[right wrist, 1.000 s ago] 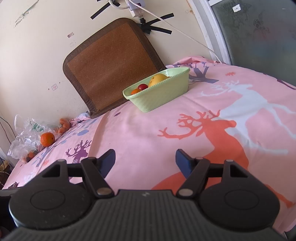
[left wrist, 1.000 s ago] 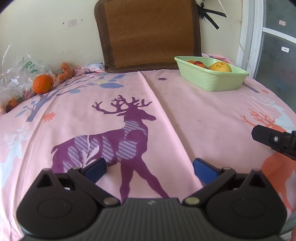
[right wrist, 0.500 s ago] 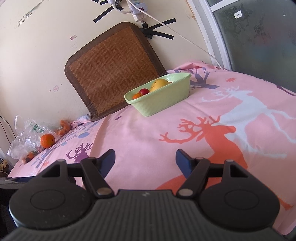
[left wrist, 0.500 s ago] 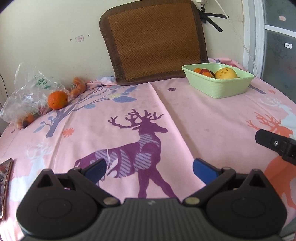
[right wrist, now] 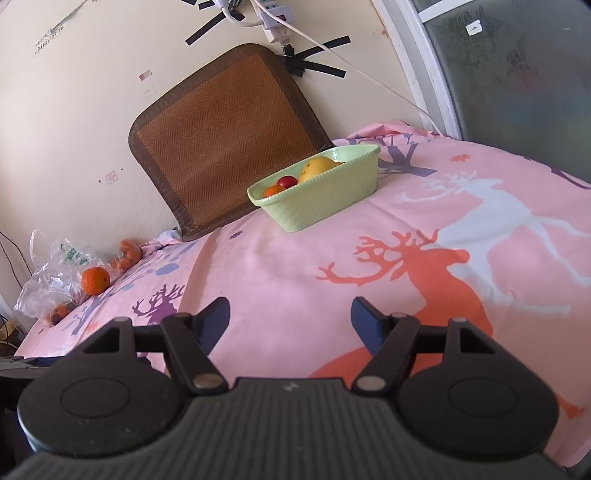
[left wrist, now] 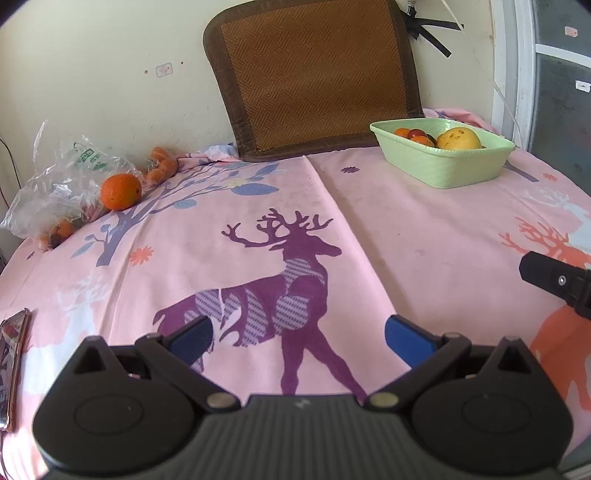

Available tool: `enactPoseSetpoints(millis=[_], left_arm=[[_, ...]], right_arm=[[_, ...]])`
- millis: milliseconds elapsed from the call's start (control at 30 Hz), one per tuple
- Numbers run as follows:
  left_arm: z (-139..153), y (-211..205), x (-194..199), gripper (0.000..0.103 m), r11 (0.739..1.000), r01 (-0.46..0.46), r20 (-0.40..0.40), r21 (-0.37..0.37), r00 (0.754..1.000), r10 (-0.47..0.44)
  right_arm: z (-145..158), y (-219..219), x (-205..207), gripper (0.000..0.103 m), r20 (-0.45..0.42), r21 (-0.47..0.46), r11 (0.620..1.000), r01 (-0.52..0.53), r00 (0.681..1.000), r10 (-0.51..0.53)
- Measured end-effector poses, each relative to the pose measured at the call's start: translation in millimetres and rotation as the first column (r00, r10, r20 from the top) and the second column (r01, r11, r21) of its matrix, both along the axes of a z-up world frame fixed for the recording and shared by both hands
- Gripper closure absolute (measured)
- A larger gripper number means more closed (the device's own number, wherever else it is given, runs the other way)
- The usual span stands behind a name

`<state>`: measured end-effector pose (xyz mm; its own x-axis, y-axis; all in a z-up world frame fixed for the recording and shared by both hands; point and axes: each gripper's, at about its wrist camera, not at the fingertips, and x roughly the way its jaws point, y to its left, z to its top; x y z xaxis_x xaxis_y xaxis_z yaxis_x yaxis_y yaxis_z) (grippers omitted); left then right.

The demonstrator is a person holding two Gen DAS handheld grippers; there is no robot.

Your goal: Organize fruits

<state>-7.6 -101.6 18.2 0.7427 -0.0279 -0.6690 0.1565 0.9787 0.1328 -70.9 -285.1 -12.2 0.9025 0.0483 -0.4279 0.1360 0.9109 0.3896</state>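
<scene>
1. The left gripper (left wrist: 297, 334) was held low over the surface (left wrist: 406, 229), which was covered by a pink cloth printed with deer. Its blue-tipped fingers (left wrist: 404, 338) were spread wide, and nothing was held between them.
2. The right gripper (right wrist: 290, 319) was likewise held above the cloth, its fingers (right wrist: 216, 319) set wide apart and nothing gripped.
3. Part of the right gripper's black body was seen at the right edge of the left wrist view.
4. A light green basket (left wrist: 443, 168) was placed toward the far right of the surface, just in front of a brown woven mat (left wrist: 317, 74) leaned against the wall.
5. Inside the basket, a large yellow fruit (left wrist: 458, 138) was seen beside smaller orange and red fruits (right wrist: 287, 181).
6. A single orange (left wrist: 120, 191) was found at the far left of the surface, well apart from the basket and touching a crumpled clear plastic bag (left wrist: 62, 184).
7. Further small orange fruits (left wrist: 162, 168) were heaped just behind the orange, near the wall, and more could be made out through the bag.
8. A flat, phone-like object (left wrist: 13, 363) was partly seen at the left edge of the left wrist view.
9. A white power strip (right wrist: 275, 14) with a trailing cable was fixed to the wall above the mat.
</scene>
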Motion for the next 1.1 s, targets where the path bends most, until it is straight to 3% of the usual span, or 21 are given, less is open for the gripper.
enactPoseSetpoints(millis=[1100], left_arm=[[3.4,0.3,-1.9,0.000,0.999,-0.024,0.044,0.038,0.999,0.023]], right_arm=[[1.4,-2.2,0.1,0.028,0.001,0.006,1.000,0.005,1.000,-0.005]])
